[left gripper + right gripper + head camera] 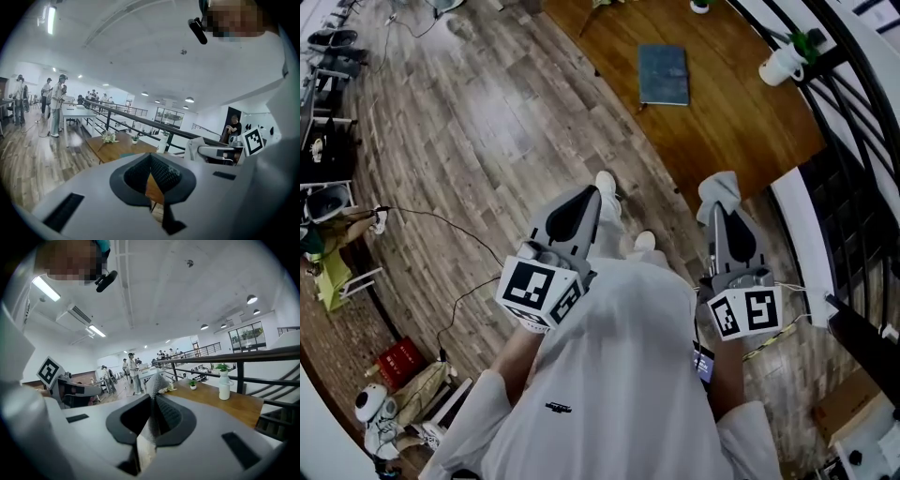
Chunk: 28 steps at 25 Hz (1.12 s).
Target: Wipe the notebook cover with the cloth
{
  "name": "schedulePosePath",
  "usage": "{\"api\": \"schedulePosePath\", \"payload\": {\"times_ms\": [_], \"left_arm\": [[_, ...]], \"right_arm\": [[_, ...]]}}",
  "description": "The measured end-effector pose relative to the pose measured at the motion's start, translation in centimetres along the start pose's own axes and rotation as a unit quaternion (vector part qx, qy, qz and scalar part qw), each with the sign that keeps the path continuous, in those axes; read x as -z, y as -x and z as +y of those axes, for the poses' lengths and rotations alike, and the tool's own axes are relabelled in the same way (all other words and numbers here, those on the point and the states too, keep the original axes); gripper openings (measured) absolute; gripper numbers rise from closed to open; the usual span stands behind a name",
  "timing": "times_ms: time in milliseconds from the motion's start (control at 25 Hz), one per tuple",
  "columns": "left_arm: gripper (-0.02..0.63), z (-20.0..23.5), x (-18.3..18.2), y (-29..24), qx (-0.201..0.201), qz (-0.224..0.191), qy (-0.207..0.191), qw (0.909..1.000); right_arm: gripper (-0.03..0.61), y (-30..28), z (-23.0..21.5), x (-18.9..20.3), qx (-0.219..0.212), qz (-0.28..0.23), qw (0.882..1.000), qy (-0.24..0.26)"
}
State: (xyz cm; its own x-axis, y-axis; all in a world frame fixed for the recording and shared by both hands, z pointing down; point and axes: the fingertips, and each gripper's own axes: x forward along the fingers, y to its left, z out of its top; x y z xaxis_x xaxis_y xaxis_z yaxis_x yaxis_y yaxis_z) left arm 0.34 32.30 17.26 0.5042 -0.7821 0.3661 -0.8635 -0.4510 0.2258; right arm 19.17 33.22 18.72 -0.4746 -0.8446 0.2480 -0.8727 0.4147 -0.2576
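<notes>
left gripper (587, 195) pressed together, empty, close to the body | right gripper (719, 214) pinching cloth (718, 189) | notebook (664, 74) flat on table (741, 122), well ahead, unwiped | risk: unpinned notebook likely slides under wiping; bunched cloth may slip free

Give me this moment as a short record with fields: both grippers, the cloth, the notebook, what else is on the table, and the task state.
left gripper: shut, nothing between its jaws
right gripper: shut on the pale grey cloth
notebook: blue-grey rectangular notebook, closed, lying flat on the brown wooden table, apart from both grippers
also on table: white vase with a green plant, towards the railing side
task state: wiping not yet begun; the cloth is not touching the notebook
</notes>
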Motion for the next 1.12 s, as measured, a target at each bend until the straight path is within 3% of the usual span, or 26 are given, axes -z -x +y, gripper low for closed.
{"api": "schedulePosePath", "payload": {"times_ms": [120, 240, 320, 440, 760, 1120], "left_arm": [[0.02, 3.2, -1.5, -2.0, 0.003, -0.006, 0.015, 0.9999], [0.02, 7.2, -2.9, -3.4, -0.003, -0.012, 0.032, 0.9994], [0.02, 10.2, -4.3, -4.7, -0.008, -0.023, 0.042, 0.9988], [0.02, 13.5, -6.3, -6.9, -0.003, -0.036, 0.058, 0.9977], [0.02, 20.4, -10.6, -6.9, 0.018, -0.043, 0.055, 0.9974], [0.02, 20.5, -9.8, -12.6, 0.058, 0.011, 0.044, 0.9973]], "right_arm": [[0.026, -4.2, 0.8, -2.2, -0.019, -0.012, 1.0, 0.0], [0.029, -8.1, 2.6, -5.5, -0.075, -0.071, 0.994, -0.023], [0.021, -11.5, 3.4, -6.7, -0.095, -0.074, 0.993, -0.001], [0.021, -16.4, 3.2, -7.5, -0.077, -0.042, 0.995, 0.044], [0.021, -23.8, 7.4, -10.8, -0.07, -0.037, 0.996, 0.04], [0.028, -27.8, 3.2, -8.2, -0.025, 0.023, 0.999, 0.018]]}}
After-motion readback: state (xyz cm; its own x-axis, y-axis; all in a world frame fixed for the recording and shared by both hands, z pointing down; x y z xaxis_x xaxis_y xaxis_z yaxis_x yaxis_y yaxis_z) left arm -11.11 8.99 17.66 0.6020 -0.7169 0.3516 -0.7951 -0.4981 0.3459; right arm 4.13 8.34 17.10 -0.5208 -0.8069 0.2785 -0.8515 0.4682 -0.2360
